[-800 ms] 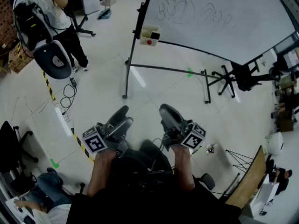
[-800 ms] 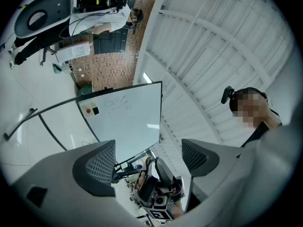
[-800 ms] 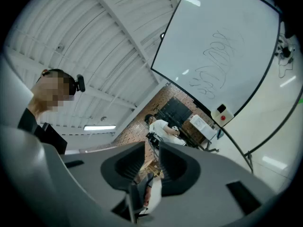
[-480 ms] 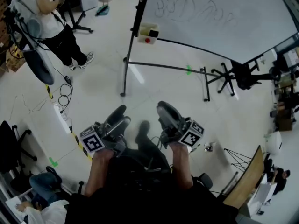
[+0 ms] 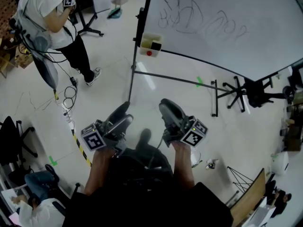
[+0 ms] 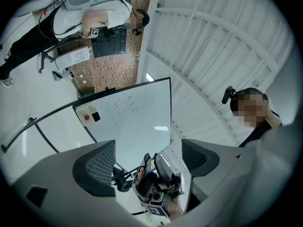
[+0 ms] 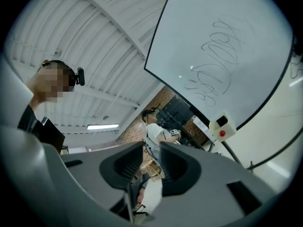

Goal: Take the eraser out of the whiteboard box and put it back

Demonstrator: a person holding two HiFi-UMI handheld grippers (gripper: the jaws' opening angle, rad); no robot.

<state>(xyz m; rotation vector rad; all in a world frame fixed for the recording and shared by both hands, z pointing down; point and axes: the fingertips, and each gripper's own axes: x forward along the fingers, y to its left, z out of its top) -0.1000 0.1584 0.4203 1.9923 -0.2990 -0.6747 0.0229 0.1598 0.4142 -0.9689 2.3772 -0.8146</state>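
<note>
The whiteboard (image 5: 227, 22), scribbled with loose marker loops, stands on a dark frame (image 5: 132, 74) and fills the upper right of the head view; everything else is best placed against it. A pale floor (image 5: 109, 89) spreads out from the foot of the whiteboard, and a bystander in a white top (image 5: 45, 8) stands well off its left edge. Well short of the whiteboard, held side by side on a level with its lower left corner, are the two hand-held tools. The left gripper (image 5: 127, 113) has its jaws spread wide with nothing between them; its own view looks through the gap at the whiteboard and at the other tool. The right gripper (image 5: 165, 109) has its jaws drawn almost together, only a narrow slit left, and it too grasps nothing. The whiteboard box (image 5: 150, 45), pale with a red dot on its front, hangs at the lower left corner of the whiteboard, and the dark eraser (image 5: 155, 45) sits inside it, untouched. By my reading the task is at its very start: this is the approach, with the take-out step not yet begun. The next move calls for closing on the whiteboard's lower left corner, bringing one tool up to the box with its jaws parted wide enough to straddle the eraser; the right one would first have to open.
</note>
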